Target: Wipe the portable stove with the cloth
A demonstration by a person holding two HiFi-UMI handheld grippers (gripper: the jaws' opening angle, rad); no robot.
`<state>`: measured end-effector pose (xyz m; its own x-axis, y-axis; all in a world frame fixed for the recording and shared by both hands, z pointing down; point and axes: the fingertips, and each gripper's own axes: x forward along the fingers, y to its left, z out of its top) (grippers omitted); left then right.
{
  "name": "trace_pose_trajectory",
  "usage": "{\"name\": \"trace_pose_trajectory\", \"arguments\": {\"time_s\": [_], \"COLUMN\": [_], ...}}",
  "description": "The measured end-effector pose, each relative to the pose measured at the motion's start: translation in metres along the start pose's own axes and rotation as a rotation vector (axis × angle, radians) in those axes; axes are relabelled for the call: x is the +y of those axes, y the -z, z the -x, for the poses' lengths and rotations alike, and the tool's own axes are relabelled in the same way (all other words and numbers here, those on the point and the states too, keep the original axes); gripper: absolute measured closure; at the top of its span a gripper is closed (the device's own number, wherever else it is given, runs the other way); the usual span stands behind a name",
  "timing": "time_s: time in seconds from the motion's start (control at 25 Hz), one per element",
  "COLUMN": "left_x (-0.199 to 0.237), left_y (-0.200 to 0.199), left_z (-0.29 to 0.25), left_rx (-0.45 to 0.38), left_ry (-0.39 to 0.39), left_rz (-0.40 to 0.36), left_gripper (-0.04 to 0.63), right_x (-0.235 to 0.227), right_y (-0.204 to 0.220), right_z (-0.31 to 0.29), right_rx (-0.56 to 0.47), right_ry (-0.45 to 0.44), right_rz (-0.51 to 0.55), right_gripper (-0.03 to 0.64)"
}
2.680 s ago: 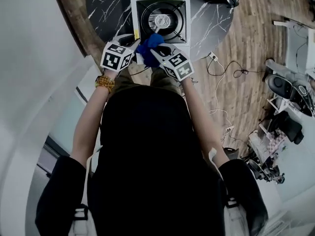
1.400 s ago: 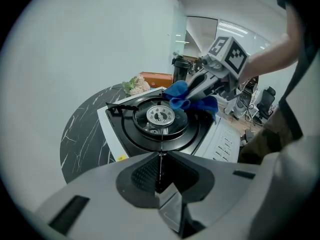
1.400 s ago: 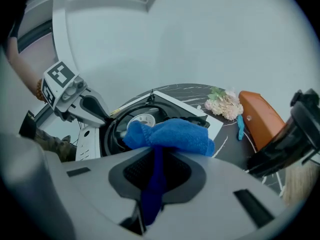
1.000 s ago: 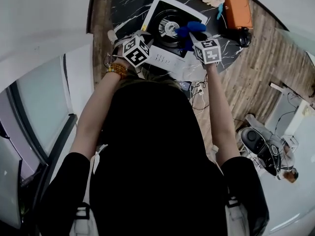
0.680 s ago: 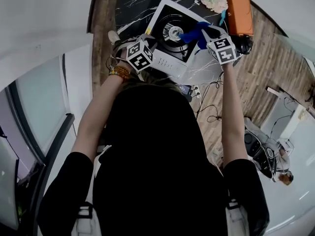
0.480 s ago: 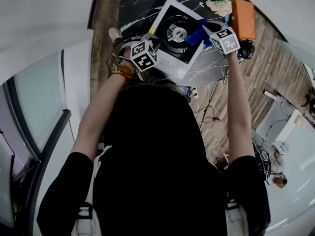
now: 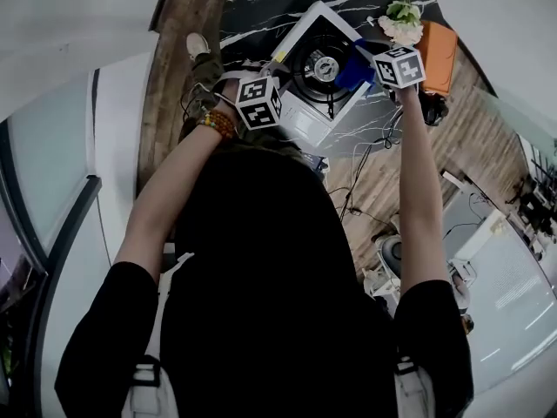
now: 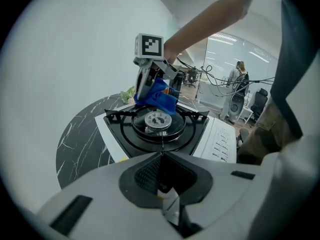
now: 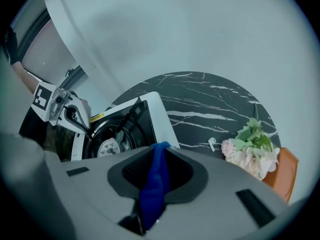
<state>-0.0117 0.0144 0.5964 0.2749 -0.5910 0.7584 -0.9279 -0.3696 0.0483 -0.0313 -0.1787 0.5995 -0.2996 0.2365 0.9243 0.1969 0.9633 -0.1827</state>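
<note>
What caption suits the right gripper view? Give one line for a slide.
Right gripper, jaws opening, blue cloth between them, by the stove on a marble table.

A white portable stove [image 7: 324, 66] with a black top sits askew on the dark marbled surface [image 7: 261, 7]; the left gripper [image 7: 273, 75] is at the stove's near-left edge; the right gripper [image 7: 374, 63], its jaws opening with the blue cloth [image 7: 355, 73] between them, hangs over the stove's right side; pale flowers [image 7: 402, 26] and an orange object [image 7: 444, 55] lie just beyond the stove's right corner.
</note>
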Motion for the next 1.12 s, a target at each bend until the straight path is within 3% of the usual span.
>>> {"name": "trace_pose_trajectory", "arguments": {"time_s": [0.16,0.32,0.52,0.6,0.72,0.8,0.96,1.12], "left_x": [0.000,0.004,0.002,0.002,0.008,0.011,0.006,0.009], "left_y": [0.002,0.001,0.004,0.004,0.009,0.024,0.053,0.061], "left_z": [0.001,-0.002,0.002,0.007,0.026,0.036,0.041,0.040], "left_rx": [-0.014,-0.024,-0.023,-0.025,-0.047,-0.030,0.024,0.031], "left_ry": [0.004,0.000,0.007,0.008,-0.067,-0.103,-0.088,-0.058], "left_rz": [-0.020,0.001,0.047,0.078,0.113,0.182,0.315,0.396], "left_gripper": [0.578,0.578,0.578,0.577,0.533,0.481,0.428,0.411], "right_x": [0.013,0.019,0.026,0.032,0.053,0.068,0.094,0.106], "right_y": [-0.035,-0.071,-0.084,-0.105,-0.156,-0.169,-0.132,-0.123], "right_z": [-0.015,-0.028,-0.027,-0.010,0.011,-0.005,-0.067,-0.075], "right_rx": [-0.049,-0.132,-0.190,-0.264,-0.395,-0.326,-0.036,-0.031], "right_ry": [0.032,0.053,0.041,0.044,0.025,0.029,0.023,0.030], "right_rz": [-0.001,-0.040,-0.090,-0.062,0.003,0.116,0.319,0.313], "right_gripper": [0.566,0.566,0.566,0.568,0.568,0.568,0.571,0.574]}}
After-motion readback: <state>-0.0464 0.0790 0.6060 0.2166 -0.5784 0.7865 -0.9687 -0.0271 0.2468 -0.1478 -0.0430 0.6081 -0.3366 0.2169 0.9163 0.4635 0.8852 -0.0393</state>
